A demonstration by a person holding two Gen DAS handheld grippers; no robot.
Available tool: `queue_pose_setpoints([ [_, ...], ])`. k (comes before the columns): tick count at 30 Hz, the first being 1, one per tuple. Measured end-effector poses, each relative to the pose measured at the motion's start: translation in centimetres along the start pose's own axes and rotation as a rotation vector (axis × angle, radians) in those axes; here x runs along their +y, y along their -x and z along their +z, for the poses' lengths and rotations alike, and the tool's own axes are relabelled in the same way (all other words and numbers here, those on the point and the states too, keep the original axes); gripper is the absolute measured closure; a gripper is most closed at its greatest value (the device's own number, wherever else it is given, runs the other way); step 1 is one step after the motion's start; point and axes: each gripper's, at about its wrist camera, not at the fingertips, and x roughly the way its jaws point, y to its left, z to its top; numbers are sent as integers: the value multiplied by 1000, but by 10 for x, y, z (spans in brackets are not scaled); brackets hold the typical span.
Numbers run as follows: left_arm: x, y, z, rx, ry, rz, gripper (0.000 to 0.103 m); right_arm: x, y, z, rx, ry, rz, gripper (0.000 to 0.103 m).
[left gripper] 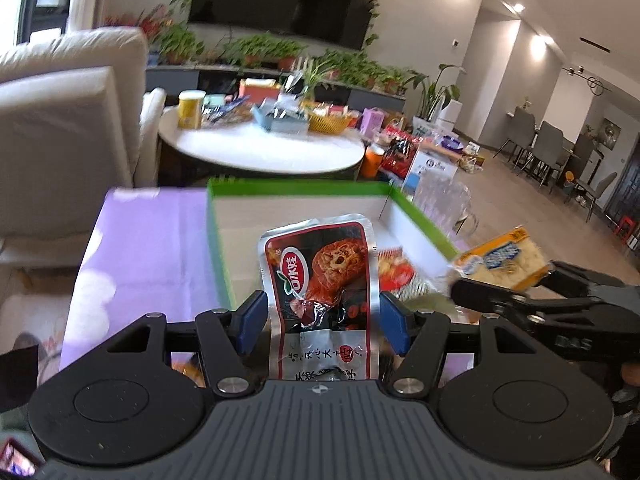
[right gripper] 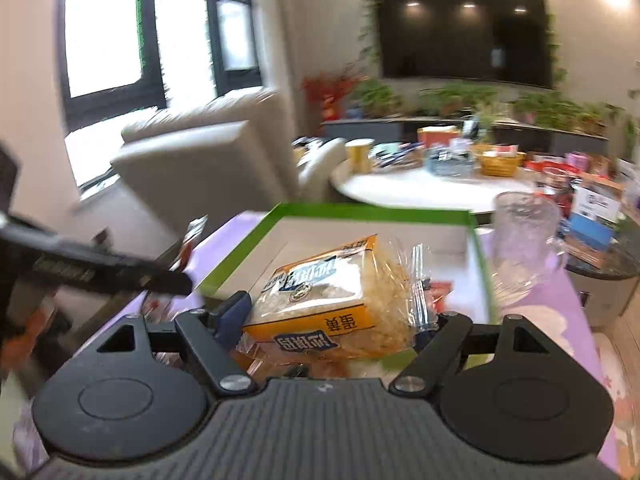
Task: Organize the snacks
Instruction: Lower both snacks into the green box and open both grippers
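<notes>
1. Left gripper (left gripper: 322, 320): jaws part-spread, pinching a red-and-black foil snack pouch (left gripper: 320, 276) above the green-rimmed cardboard box (left gripper: 218, 240).
2. Right gripper (right gripper: 332, 320): jaws half-spread, clamping a yellow clear-wrapped bread packet (right gripper: 332, 300) over that box's near edge.

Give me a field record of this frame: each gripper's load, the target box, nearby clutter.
left gripper: shut on red snack pouch, held upright
right gripper: shut on yellow bread pack
green-rimmed box: open, just ahead of both grippers, red packets at its near right edge
surface: purple tablecloth
clear glass mug: right of the box
</notes>
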Motion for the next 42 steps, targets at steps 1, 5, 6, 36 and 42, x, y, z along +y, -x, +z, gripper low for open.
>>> queue_pose_setpoints([
  [1, -2, -4, 6, -8, -4, -1, 46, -4, -5, 4, -6, -18, -15, 51],
  [5, -8, -20, 23, -26, -26, 5, 46, -16, -34, 13, 4, -84, -69, 51],
  [6, -9, -25, 27, -26, -35, 9, 46, -19, -41, 15, 11, -101, -78, 51],
  [36, 2, -104, 41, 90, -59, 148, 44, -54, -84, 16, 39, -226, -99, 50],
  [42, 2, -91, 43, 62, -59, 127, 40, -55, -69, 15, 18, -229, -121, 50],
])
